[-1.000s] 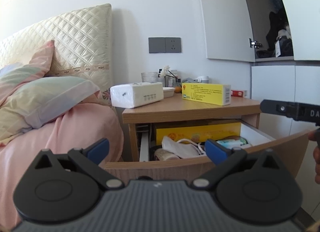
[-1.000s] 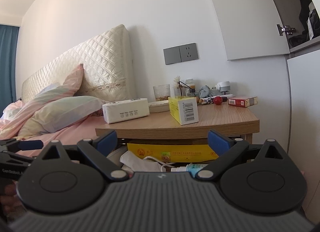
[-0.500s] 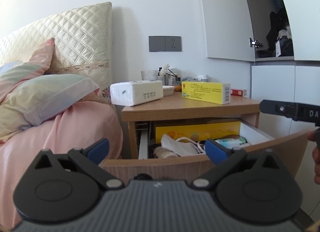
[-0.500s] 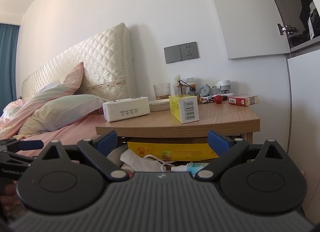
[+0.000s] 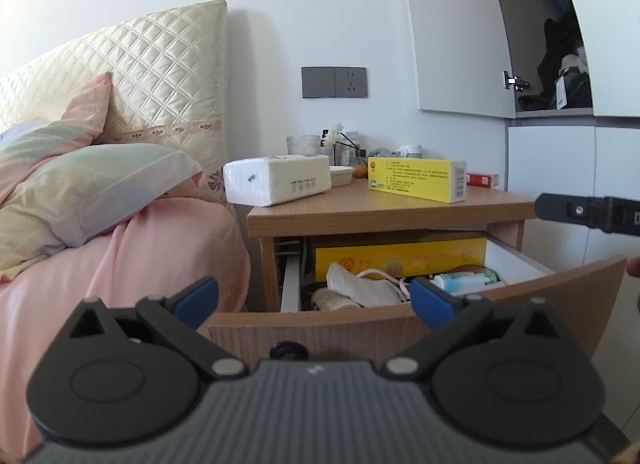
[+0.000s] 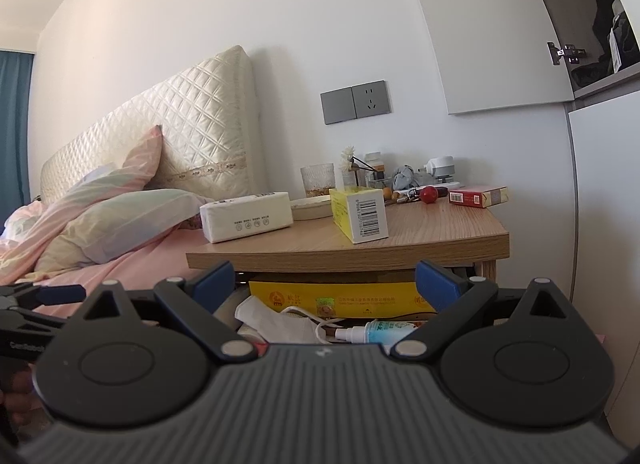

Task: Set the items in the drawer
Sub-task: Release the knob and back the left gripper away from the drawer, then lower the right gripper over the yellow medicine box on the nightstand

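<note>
The wooden nightstand (image 5: 384, 216) has its drawer (image 5: 560, 296) pulled out. Inside lie a long yellow box (image 5: 400, 254), a white mask (image 5: 360, 288) and a small spray bottle (image 6: 380, 331). On the top stand a white tissue pack (image 5: 278, 180), a yellow carton (image 5: 418, 179) and a red cigarette pack (image 6: 476, 197). My left gripper (image 5: 314, 300) is open in front of the drawer's face, holding nothing. My right gripper (image 6: 326, 282) is open above the drawer, empty too; part of it also shows at the right in the left wrist view (image 5: 588, 211).
A bed with pink sheet (image 5: 168, 248), pillows (image 5: 92, 188) and a quilted headboard (image 5: 160, 76) lies left of the nightstand. A glass (image 6: 318, 180), a small dish (image 6: 310, 208), a flower, a red ball (image 6: 430, 194) and small clutter fill the nightstand's back. White cupboards (image 5: 560, 160) stand right.
Both grippers have drifted back and slightly down from the nightstand; the drawer stays pulled out and nothing was picked up or let go.
</note>
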`<state>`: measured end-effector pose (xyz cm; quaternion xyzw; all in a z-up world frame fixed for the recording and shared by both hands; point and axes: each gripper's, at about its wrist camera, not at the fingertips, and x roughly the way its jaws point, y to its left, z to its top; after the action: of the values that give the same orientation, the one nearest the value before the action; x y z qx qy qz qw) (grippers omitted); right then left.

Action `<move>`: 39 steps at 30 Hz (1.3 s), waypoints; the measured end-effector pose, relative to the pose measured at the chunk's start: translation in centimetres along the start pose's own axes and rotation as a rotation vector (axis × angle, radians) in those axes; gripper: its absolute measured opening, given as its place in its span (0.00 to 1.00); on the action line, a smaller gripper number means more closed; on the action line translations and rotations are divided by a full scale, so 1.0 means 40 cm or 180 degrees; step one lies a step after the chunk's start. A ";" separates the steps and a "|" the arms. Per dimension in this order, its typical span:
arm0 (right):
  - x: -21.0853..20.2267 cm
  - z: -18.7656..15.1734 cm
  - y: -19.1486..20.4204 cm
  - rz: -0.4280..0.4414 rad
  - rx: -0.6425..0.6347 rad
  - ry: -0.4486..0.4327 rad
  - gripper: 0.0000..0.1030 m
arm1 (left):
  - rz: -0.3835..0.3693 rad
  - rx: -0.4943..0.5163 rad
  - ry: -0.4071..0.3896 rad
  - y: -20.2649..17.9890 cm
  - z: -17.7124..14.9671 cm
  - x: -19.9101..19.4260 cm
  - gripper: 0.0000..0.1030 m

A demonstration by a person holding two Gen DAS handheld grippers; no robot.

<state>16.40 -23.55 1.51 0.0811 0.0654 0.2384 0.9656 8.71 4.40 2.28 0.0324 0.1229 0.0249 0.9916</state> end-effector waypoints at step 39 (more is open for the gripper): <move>0.106 0.138 -0.032 -0.0036 -0.0078 0.0001 0.96 | -0.0031 -0.0169 -0.0070 0.041 0.014 -0.007 1.00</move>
<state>21.61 -23.36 6.29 0.0689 0.0631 0.2338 0.9678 8.50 5.98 2.99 0.0057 0.1114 0.0230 0.9935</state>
